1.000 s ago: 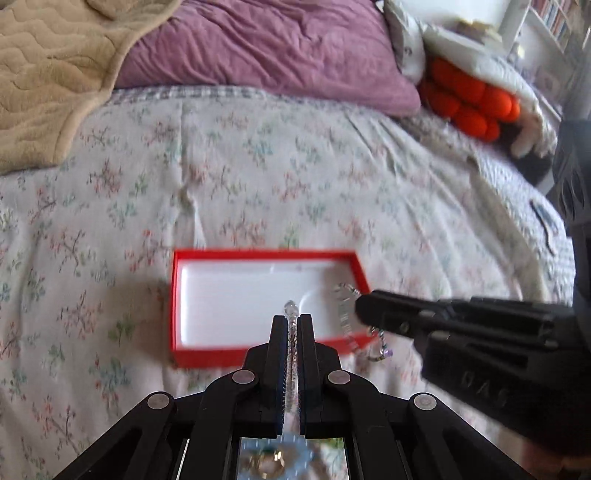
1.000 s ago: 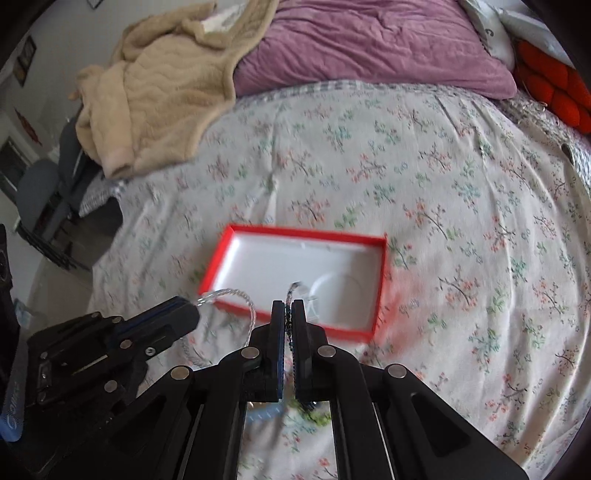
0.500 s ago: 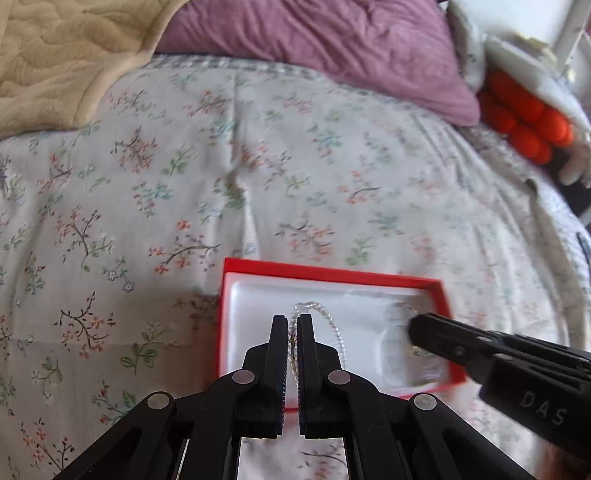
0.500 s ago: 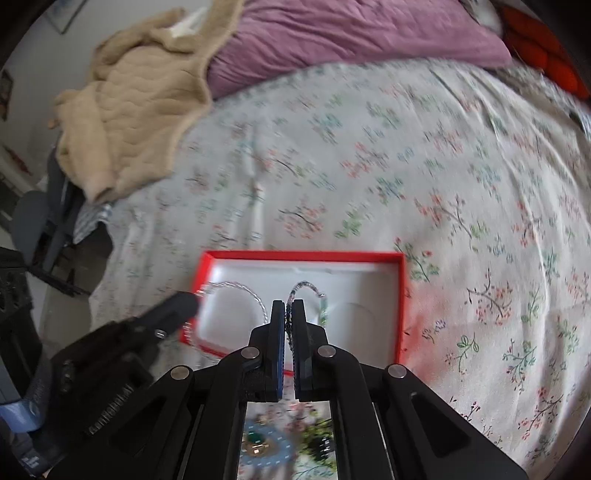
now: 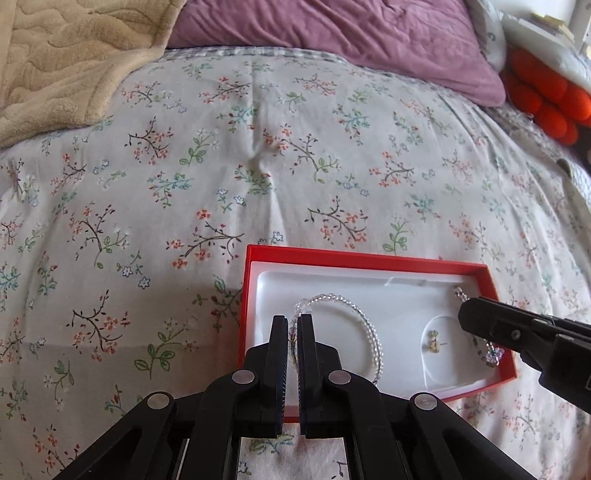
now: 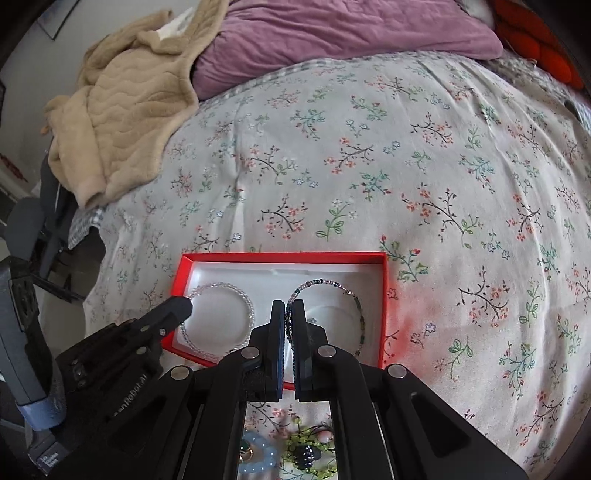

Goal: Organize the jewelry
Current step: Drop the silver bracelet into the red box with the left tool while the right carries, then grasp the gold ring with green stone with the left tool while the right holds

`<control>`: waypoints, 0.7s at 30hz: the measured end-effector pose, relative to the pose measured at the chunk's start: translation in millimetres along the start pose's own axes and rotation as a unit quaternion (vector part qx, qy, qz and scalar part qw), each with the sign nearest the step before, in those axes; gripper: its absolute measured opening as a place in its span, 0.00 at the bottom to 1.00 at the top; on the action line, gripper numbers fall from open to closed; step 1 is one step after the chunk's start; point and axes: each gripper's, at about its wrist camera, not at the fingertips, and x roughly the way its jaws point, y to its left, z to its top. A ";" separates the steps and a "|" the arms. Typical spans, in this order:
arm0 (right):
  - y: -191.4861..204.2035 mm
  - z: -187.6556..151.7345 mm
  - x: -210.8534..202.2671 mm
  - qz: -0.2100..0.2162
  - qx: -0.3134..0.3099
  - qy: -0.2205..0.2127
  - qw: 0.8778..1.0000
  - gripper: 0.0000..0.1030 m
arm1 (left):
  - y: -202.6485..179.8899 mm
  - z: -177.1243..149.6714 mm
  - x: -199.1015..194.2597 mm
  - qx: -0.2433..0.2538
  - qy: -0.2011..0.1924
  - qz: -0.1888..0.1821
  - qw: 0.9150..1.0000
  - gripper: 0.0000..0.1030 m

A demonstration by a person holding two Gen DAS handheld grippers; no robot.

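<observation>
A red box with a white insert lies on the floral bedspread. My left gripper is shut on a clear bead bracelet, whose loop hangs inside the box's left half; it also shows in the right wrist view. My right gripper is shut on a dark multicolour bead bracelet, whose loop lies in the box's right half. In the left wrist view the right gripper reaches in from the right. A small earring sits in the insert's round recess.
A beige blanket and a purple pillow lie at the bed's far end, with an orange cushion at the right. More jewelry, a blue ring piece and green beads, lies on the bed under the right gripper.
Both grippers have moved forward and down over the box. The two bracelets, held above the box's near edge before, now hang inside it.
</observation>
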 end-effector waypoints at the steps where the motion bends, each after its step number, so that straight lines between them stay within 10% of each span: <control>1: -0.4 -0.2 0.2 0.000 0.001 0.001 1.000 0.03 | -0.1 -0.3 -1.2 0.000 0.000 0.001 1.000 0.00; 13: 6.7 0.5 -7.1 0.004 -0.007 -0.007 1.000 0.03 | -3.6 1.1 -3.0 0.007 -0.001 0.009 1.000 0.00; 21: 6.1 0.7 -26.3 0.000 -0.016 -0.018 1.000 0.03 | -7.2 0.2 -11.8 0.016 -0.003 0.011 1.000 0.24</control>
